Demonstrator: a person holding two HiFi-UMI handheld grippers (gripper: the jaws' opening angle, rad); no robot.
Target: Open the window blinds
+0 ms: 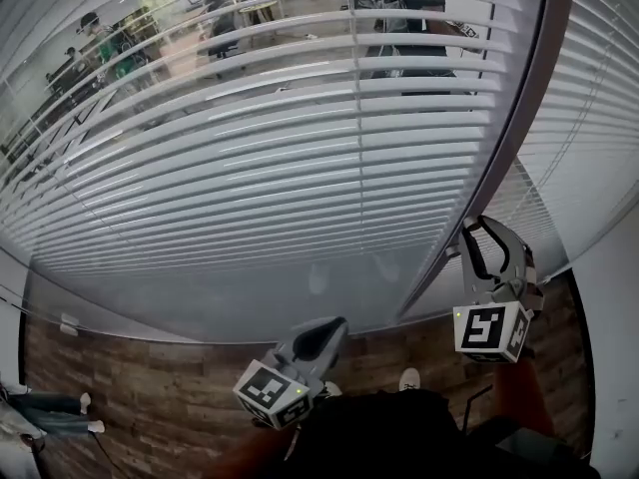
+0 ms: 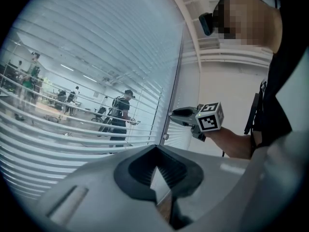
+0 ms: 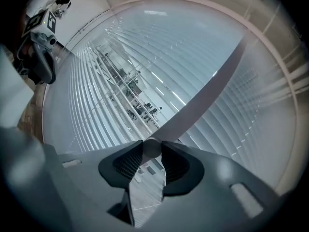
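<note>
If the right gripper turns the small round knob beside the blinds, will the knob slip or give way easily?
The knob looks smooth and round, so the right gripper may slip on it unless it squeezes firmly. It seems fixed to the window frame, so it probably only rotates and will not lift away. Being small, it likely turns lightly.

Dark wood-plank floor (image 1: 150, 387) ran below the glazed wall, wearer's white shoe (image 1: 409, 378) stood on it, another person's jeans-clad legs (image 1: 45, 412) at far left.
</note>
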